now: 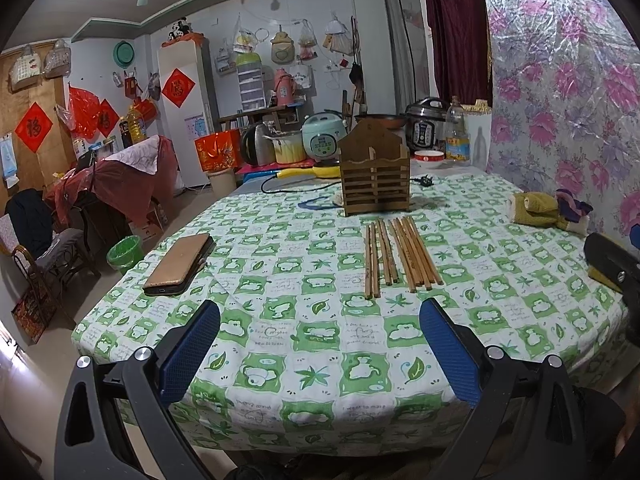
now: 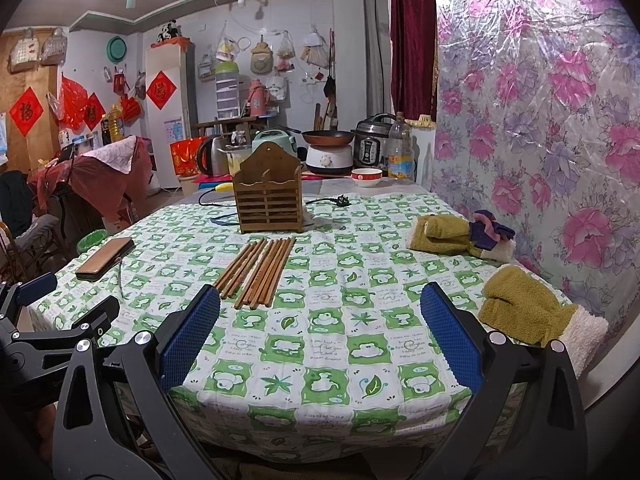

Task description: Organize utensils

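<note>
Tablecloth [image 1: 320,364] print partly legible: "I want to make"; red wall signs too small to read reliably. Chopsticks [image 1: 400,256] lie bundled mid-table, long axis pointing toward the wooden holder [image 1: 374,178] just beyond. Left gripper [image 1: 320,352] and right gripper [image 2: 320,344] both spread wide, holding nothing.

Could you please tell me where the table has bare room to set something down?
Free: the near cloth between the chopsticks and the table edge, and the stretch between the phone and chopsticks. Crowded: behind the wooden holder, where appliances and a bowl stand; mittens fill the right side.
</note>
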### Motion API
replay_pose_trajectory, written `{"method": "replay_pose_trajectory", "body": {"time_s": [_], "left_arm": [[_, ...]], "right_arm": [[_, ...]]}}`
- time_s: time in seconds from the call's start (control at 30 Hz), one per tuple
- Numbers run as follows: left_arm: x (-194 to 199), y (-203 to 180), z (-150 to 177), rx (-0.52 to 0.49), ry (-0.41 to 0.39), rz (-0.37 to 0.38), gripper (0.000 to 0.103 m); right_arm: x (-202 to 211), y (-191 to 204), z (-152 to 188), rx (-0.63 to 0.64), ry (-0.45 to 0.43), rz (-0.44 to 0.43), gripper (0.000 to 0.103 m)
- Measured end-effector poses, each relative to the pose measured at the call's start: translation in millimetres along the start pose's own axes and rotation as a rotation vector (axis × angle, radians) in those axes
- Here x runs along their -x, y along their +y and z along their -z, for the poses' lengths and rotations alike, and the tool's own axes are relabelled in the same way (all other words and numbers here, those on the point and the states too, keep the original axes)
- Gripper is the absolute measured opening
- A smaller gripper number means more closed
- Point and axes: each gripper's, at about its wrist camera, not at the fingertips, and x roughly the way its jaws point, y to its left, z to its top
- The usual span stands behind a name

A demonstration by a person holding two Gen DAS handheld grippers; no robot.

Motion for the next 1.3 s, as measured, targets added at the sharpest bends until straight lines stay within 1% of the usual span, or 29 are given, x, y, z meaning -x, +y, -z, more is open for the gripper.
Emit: {"method": "replay_pose_trajectory", "body": {"time_s": [0.13, 0.23, 0.33, 0.37, 0.47, 0.53, 0.6, 0.7, 0.93, 1.03, 1.13, 1.2, 1.27, 1.3], "left_arm": [[-19.0, 14.6, 2.8, 0.019, 0.047, -0.019, 0.098], [-38.5, 26.8, 4.1, 0.040, 0.088, -0.039, 0.098], [-64.1, 35.9, 6.0, 0.045, 0.131, -0.057, 0.098], [-75.3, 37.8, 7.6, 0.038, 0.154, -0.060, 0.098], [-101.8, 35.0, 9.9, 0.021, 0.212, -0.027, 0.098], [-120.3, 31.2, 11.2, 0.009, 0.257, 0.015, 0.098], [-135.0, 25.3, 9.8, -0.012, 0.293, 0.048, 0.098], [-151.6, 17.2, 5.2, -0.048, 0.324, 0.072, 0.098], [-182.9, -4.6, -2.9, -0.155, 0.394, 0.113, 0.098], [-191.9, -4.9, -8.5, -0.161, 0.416, 0.136, 0.098], [-204.9, -1.9, -14.7, -0.184, 0.430, 0.117, 0.099], [-216.5, 3.0, -21.6, -0.200, 0.434, 0.072, 0.099], [-228.6, 12.0, -29.1, -0.178, 0.440, 0.030, 0.098], [-232.8, 16.0, -30.8, -0.162, 0.446, 0.035, 0.098]], "right_arm": [[-7.3, -8.8, -3.8, -0.039, 0.020, 0.004, 0.097], [-19.3, -25.8, -5.3, -0.087, 0.043, 0.016, 0.097], [-39.3, -42.1, -0.7, -0.132, 0.066, 0.013, 0.097], [-51.4, -45.0, 2.2, -0.135, 0.086, 0.013, 0.097], [-84.3, -47.5, 10.9, -0.116, 0.160, -0.001, 0.097], [-105.7, -45.0, 15.6, -0.105, 0.204, -0.019, 0.097], [-118.8, -40.7, 17.9, -0.083, 0.229, -0.032, 0.097], [-134.2, -34.4, 17.5, -0.051, 0.248, -0.032, 0.097], [-163.0, -19.9, 8.3, -0.014, 0.307, -0.072, 0.097], [-170.2, -14.6, 6.3, -0.002, 0.321, -0.084, 0.097], [-181.8, -6.7, 3.7, 0.025, 0.349, -0.101, 0.097], [-187.5, -2.9, 2.0, 0.041, 0.371, -0.113, 0.097], [-193.7, 0.9, 1.7, 0.066, 0.398, -0.118, 0.097], [-197.7, 4.1, 2.6, 0.086, 0.419, -0.121, 0.097]]}}
